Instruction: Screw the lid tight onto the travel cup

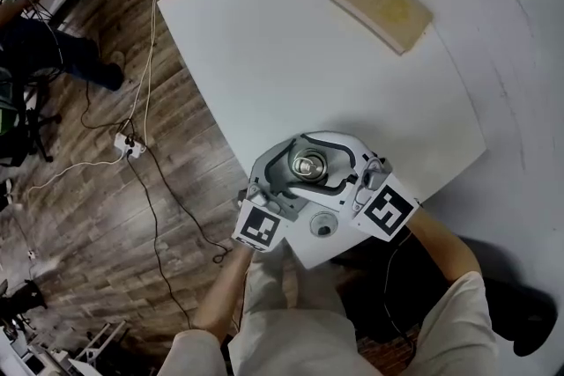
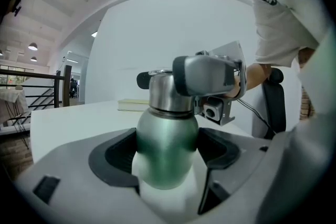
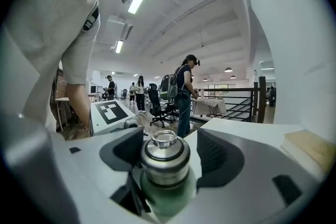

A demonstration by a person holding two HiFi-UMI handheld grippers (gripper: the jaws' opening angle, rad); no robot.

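On the left, cables [image 1: 152,189] are trailing across the wooden floor [image 1: 70,216] beside the white surface [image 1: 291,40]. At the surface's near corner the left tool [image 2: 167,153] is clamping the green body of the travel cup [image 2: 167,131], its dark pads pressing on both sides, and the cup is standing upright. The steel lid [image 3: 165,150] is sitting on the cup's neck. From the right, the right tool [image 3: 170,161] is reaching around that lid with its jaws standing wide apart, one on each side, so it is gripping nothing. Toward the far right, a tan book [image 1: 382,4] is lying flat on the surface, well apart from the cup.
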